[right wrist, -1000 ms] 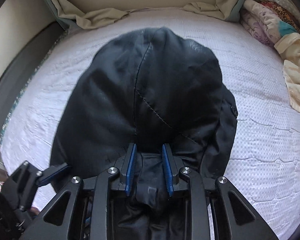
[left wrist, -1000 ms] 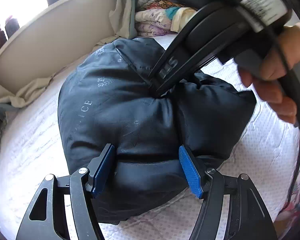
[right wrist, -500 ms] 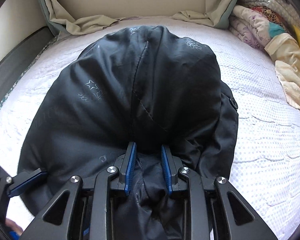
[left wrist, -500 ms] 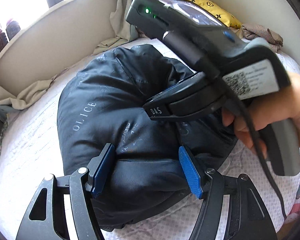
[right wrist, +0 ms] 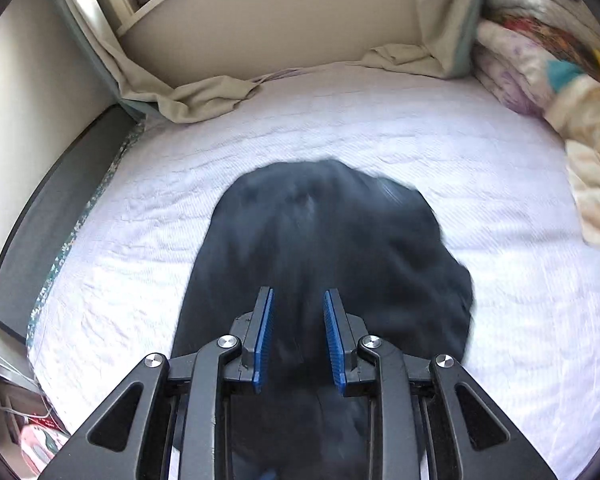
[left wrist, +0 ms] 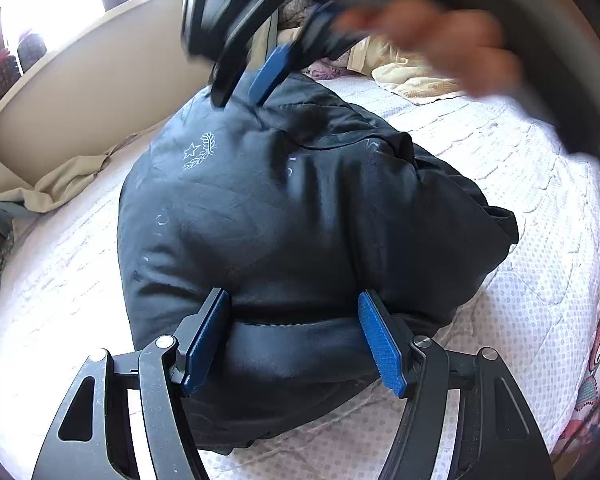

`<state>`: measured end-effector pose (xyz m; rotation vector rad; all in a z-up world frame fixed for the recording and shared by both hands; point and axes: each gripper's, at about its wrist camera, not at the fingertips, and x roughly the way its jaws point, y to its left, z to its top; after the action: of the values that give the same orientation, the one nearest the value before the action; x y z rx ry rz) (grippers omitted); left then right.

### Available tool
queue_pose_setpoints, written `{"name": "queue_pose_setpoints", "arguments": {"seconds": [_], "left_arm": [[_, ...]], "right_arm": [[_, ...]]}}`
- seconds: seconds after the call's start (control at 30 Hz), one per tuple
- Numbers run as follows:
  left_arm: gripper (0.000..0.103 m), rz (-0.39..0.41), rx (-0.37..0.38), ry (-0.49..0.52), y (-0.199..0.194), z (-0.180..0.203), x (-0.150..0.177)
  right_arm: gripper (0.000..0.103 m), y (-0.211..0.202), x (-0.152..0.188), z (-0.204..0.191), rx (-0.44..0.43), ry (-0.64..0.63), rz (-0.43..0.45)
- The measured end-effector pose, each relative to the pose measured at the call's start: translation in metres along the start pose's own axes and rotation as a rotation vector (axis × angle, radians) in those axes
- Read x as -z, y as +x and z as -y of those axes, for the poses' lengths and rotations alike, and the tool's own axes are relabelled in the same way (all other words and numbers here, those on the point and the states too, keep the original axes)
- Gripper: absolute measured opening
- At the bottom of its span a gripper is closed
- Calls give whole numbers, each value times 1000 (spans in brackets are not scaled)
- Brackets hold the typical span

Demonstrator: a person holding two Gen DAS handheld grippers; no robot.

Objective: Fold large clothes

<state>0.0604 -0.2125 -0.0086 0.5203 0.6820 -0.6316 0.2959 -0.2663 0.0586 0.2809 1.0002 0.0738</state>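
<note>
A black puffy jacket [left wrist: 300, 208] lies bundled on the white bed [left wrist: 520, 280]. My left gripper [left wrist: 294, 340] holds the thick rolled near edge of the bundle, its blue pads set wide and pressed against both sides. In the left wrist view my right gripper [left wrist: 240, 94] hangs blurred above the jacket, held by a hand [left wrist: 440, 40]. A narrow gap shows between its fingers, with no fabric in it. In the right wrist view the same gripper [right wrist: 299, 340] looks down on the jacket [right wrist: 332, 240], which is blurred and well below the pads.
Folded colourful bedding [right wrist: 540, 72] is piled at the bed's far right. A crumpled beige sheet [right wrist: 204, 100] lies along the headboard wall. Jars stand on a ledge [left wrist: 16, 60] above it. A dark bed rail [right wrist: 52, 208] runs down the left side.
My right gripper has let go of the jacket fold it pinched and has risen away, so the jacket looks smaller beneath it. My left gripper has kept its hold without moving.
</note>
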Motion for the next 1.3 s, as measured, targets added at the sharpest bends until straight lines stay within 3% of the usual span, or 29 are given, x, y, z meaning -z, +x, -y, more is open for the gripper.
{"name": "queue_pose_setpoints", "arguments": {"seconds": [0.1, 0.2, 0.43, 0.57, 0.7, 0.77, 0.8, 0.83, 1.0, 1.13, 1.23, 1.3], "left_arm": [[70, 4, 12, -1, 0, -2, 1], [70, 8, 21, -3, 3, -7, 1], [70, 3, 27, 16, 9, -6, -1], [71, -2, 35, 13, 9, -8, 0], [71, -4, 43, 4, 4, -8, 1], [71, -6, 50, -2, 4, -11, 1], [71, -8, 52, -7, 4, -11, 0], [71, -11, 56, -15, 6, -15, -1], [71, -22, 73, -37, 10, -24, -7], [72, -36, 100, -43, 13, -28, -9], [72, -63, 187, -105, 10, -45, -16], [72, -82, 261, -183, 4, -64, -22]], "right_arm": [[17, 41, -17, 13, 77, 41, -100], [13, 69, -15, 23, 84, 63, -160], [0, 112, -3, 32, 147, 41, -205], [0, 106, 5, 27, 168, 33, -159], [1, 46, 10, 14, 133, 46, -85], [33, 10, 15, 10, 83, 57, -27], [65, -9, 21, 6, 81, 50, -2], [76, -26, 30, 2, 89, 29, 15], [75, -32, 70, 19, 106, 44, -86], [77, -6, 90, 55, 16, 167, -146], [80, 14, 99, 64, 18, 155, -175], [80, 29, 107, 77, -52, 232, -195]]}}
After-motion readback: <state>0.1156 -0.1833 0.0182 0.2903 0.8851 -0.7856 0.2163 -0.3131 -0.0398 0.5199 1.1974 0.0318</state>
